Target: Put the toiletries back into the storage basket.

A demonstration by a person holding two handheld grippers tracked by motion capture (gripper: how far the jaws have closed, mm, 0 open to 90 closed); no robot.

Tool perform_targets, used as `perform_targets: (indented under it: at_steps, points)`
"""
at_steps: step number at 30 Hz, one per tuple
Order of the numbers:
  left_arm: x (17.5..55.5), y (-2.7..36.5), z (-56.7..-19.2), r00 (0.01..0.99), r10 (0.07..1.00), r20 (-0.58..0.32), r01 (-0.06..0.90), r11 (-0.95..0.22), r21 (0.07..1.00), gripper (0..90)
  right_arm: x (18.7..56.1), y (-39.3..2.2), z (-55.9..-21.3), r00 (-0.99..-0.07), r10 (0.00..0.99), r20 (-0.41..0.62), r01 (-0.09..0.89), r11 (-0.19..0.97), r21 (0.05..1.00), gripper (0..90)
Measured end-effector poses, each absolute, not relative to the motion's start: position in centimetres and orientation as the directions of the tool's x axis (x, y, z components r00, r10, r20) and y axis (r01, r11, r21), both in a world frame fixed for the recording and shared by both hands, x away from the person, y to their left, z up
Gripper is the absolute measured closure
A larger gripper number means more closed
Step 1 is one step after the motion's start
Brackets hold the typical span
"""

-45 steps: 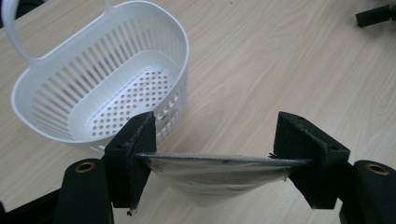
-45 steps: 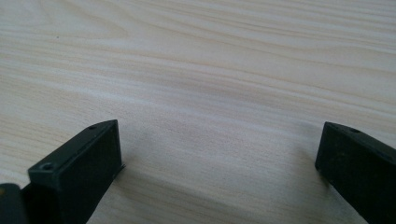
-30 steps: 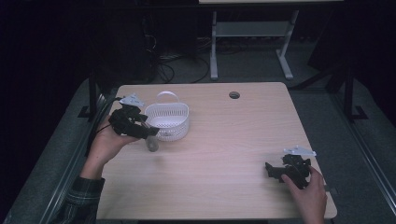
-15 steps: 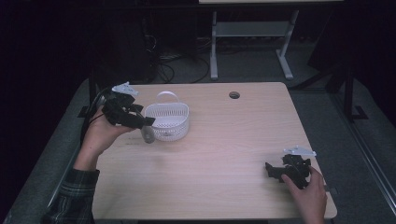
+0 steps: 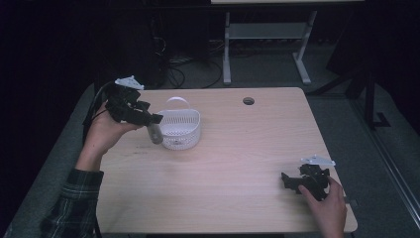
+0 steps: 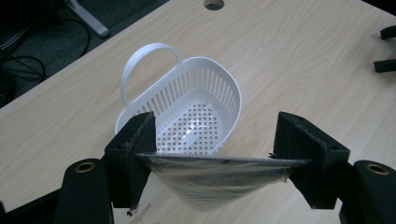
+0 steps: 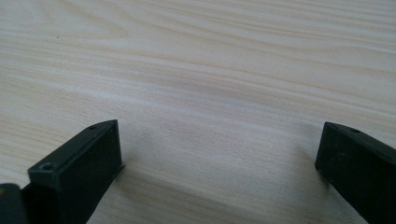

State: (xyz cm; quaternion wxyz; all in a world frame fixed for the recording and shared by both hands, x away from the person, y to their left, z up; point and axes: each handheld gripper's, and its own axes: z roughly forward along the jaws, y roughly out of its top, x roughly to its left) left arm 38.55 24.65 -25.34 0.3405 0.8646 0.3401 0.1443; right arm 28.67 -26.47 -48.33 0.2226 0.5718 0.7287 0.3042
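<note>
Packet, clear plastic, clamped between left hand-held gripper jaws, left-centre of high view, just beside basket. Picked up; drop into the empty basket likely left. Right hand-held gripper open, idle on table, lower right.

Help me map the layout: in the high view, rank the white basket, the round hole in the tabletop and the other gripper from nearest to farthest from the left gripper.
1. White basket, just right of the left gripper.
2. Round hole, farther right, near the table's far edge.
3. Right gripper, resting at the near right corner.
</note>
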Motion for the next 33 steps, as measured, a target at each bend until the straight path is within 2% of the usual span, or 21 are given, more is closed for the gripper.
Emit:
perform_targets:
  at_steps: [15,33]
  points:
    - [40.7,23.9,-24.6,0.713,0.701,0.010,0.501,-0.520,0.692,29.6,28.7,-26.5,-48.3,-0.247,0.969,0.024,0.698,0.161,0.698,0.0]
    - [43.0,23.6,-26.2,0.679,0.733,0.026,0.511,-0.498,0.701,29.5,28.7,-26.5,-48.3,-0.245,0.969,0.024,0.698,0.159,0.698,0.0]
